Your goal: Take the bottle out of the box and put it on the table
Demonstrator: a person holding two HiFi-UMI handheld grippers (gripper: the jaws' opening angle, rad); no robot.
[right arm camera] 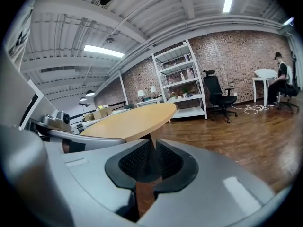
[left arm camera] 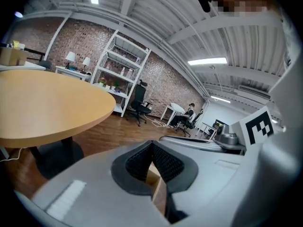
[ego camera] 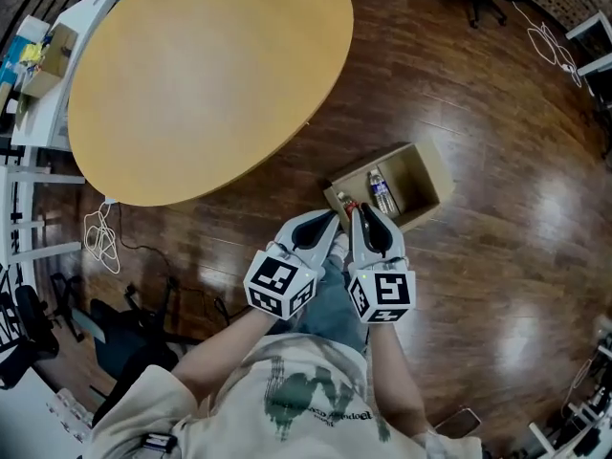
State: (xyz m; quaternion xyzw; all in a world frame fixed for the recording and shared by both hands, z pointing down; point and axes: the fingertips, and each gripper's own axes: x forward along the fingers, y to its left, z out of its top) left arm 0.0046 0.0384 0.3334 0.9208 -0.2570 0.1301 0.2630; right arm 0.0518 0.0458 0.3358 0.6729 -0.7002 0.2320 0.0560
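An open cardboard box (ego camera: 435, 175) stands on the wooden floor to the right of the round wooden table (ego camera: 201, 75). A clear bottle (ego camera: 382, 192) with a blue label lies inside it. A smaller red-capped bottle (ego camera: 344, 202) sits at the box's near left corner. Both grippers are held side by side just short of the box's near edge. The left gripper (ego camera: 332, 218) points at that corner, its jaws together with nothing between them (left arm camera: 151, 145). Beside it, the right gripper (ego camera: 361, 210) is shut and empty too (right arm camera: 154, 143).
White cables (ego camera: 100, 237) lie on the floor under the table's edge. White desks (ego camera: 38, 94) and a black chair (ego camera: 29, 328) stand at the left. White shelves (right arm camera: 182, 84), an office chair (right arm camera: 220, 98) and a person at a desk (left arm camera: 189, 115) are farther off.
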